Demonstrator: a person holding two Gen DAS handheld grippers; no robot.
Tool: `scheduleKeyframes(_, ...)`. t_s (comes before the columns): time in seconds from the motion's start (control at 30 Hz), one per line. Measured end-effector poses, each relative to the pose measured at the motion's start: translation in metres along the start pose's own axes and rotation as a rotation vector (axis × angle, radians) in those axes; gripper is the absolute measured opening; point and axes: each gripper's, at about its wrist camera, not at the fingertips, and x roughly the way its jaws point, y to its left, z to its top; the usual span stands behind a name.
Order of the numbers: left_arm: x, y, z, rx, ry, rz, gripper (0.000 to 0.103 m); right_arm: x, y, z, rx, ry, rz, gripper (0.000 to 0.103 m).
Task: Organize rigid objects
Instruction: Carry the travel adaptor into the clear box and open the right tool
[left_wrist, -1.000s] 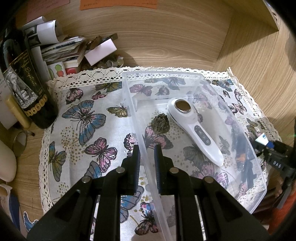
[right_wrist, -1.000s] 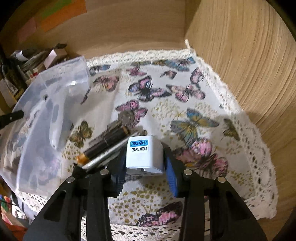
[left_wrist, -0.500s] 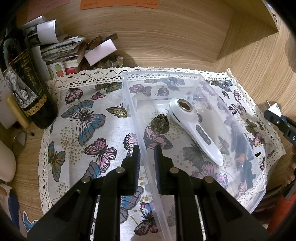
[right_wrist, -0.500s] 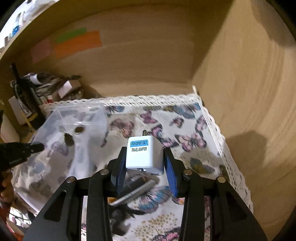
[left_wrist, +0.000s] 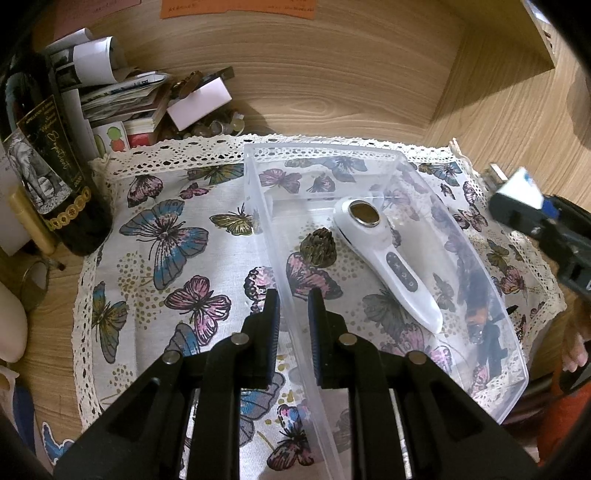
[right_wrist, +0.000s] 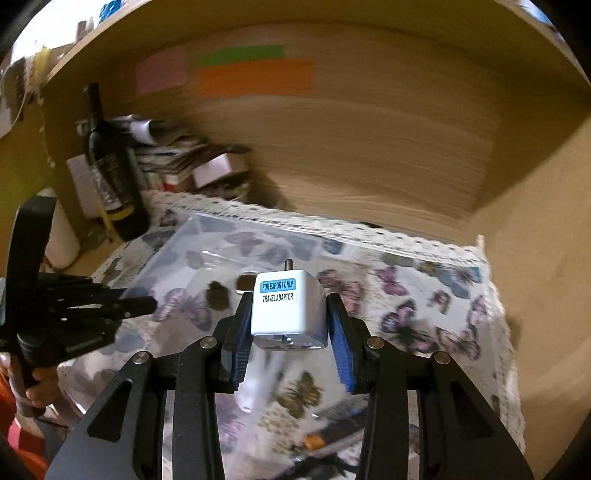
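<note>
Left wrist cam first: my left gripper (left_wrist: 292, 317) is pinched onto the near-left wall of the clear plastic bin (left_wrist: 258, 206), one finger outside it and one inside, with just the thin wall between them. The bin sits on the butterfly cloth (left_wrist: 166, 251), running from near to far. Inside it I can see a white handheld device (left_wrist: 388, 258) lying diagonally with its round metal head at the far end, and a small dark pinecone-looking thing (left_wrist: 317, 246) just to its left. Off on the far left there's a dark wine bottle (left_wrist: 51, 177) standing upright next to a messy pile of papers and boxes (left_wrist: 125, 99). On the right edge my right gripper (left_wrist: 532, 218) pokes into view above the cloth, beyond the bin's right wall, carrying something white.

Right wrist cam: the right gripper's blue pads (right_wrist: 236, 350) are clamped on both sides of a white travel adaptor (right_wrist: 288, 310), label facing up, its pin pointing away from me. It's held up in the air over the bin, which is below and on the far side of it. This view is pretty blurry. The left gripper shows at the left, at the bin's edge. Near the bottom right, some batteries (right_wrist: 328, 439) lie on the cloth, but they're too smeared to count.
</note>
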Motion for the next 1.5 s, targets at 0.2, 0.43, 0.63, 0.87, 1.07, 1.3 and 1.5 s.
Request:
scheduleKeyframes(0.2,0.000,0.001,0.000,0.003,0.000,-0.005,0.015,0.026,0.018,0.003,-0.034,0.055,0.048,0.035)
scheduleKeyframes(0.43,0.000,0.001,0.000,0.004,-0.001,-0.010,0.016,0.046,0.031,0.006,-0.063,0.120,0.083,0.035)
scheduleKeyframes(0.63,0.000,0.002,0.000,0.003,-0.002,-0.010,0.016,0.064,0.036,0.007,-0.088,0.200,0.116,0.035)
scheduleKeyframes(0.87,0.001,0.002,0.001,0.005,-0.002,-0.009,0.016,0.085,0.040,0.003,-0.123,0.311,0.133,0.035)
scheduleKeyframes(1.07,0.001,0.002,0.001,0.006,-0.001,-0.010,0.016,0.083,0.041,0.003,-0.125,0.307,0.130,0.036)
scheduleKeyframes(1.3,0.001,0.002,0.001,0.006,-0.002,-0.010,0.016,0.062,0.038,0.005,-0.124,0.228,0.091,0.041)
scheduleKeyframes(1.5,0.001,0.002,0.000,0.006,-0.002,-0.010,0.016,0.035,0.026,0.005,-0.090,0.135,0.041,0.055)
